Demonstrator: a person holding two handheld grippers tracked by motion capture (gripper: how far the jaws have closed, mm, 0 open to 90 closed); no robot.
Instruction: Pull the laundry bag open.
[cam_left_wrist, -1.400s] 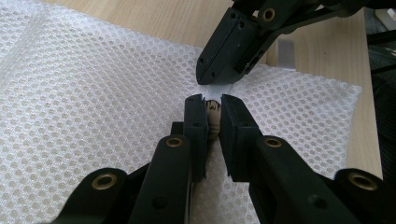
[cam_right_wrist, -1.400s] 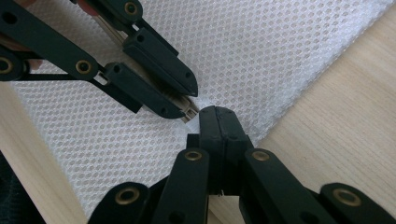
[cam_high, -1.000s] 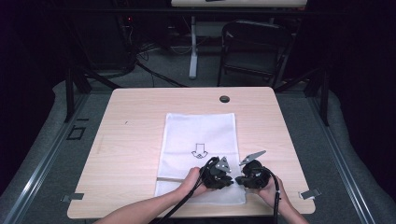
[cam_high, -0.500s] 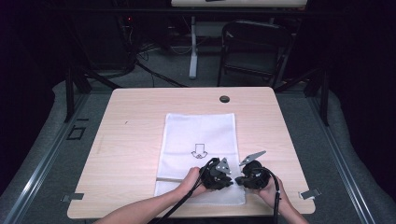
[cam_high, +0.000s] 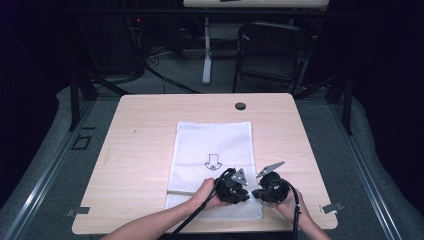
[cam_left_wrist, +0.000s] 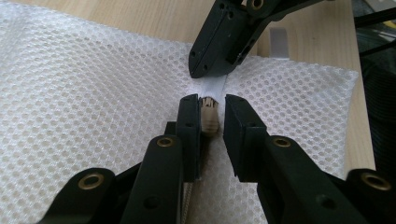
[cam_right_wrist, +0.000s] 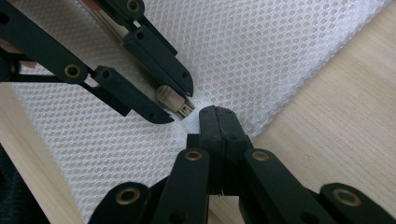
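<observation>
So the beige zipper pull (cam_left_wrist: 209, 117) of the white mesh laundry bag (cam_high: 212, 150) sits near the desk's (cam_high: 140, 130) front edge. Left gripper (cam_left_wrist: 208, 111) is spread around the pull, not clamped yet. Right gripper (cam_right_wrist: 215, 122) is pinching the bag's fabric tab. Looks like the zipping step: next, close on the pull and slide.

A white mesh bag (cam_high: 212, 167) lies flat on the table, long side running from 12 to 6 o'clock, a small arrow printed at its middle. Its beige zipper pull (cam_left_wrist: 208, 116) sits near the 5 o'clock corner.
</observation>
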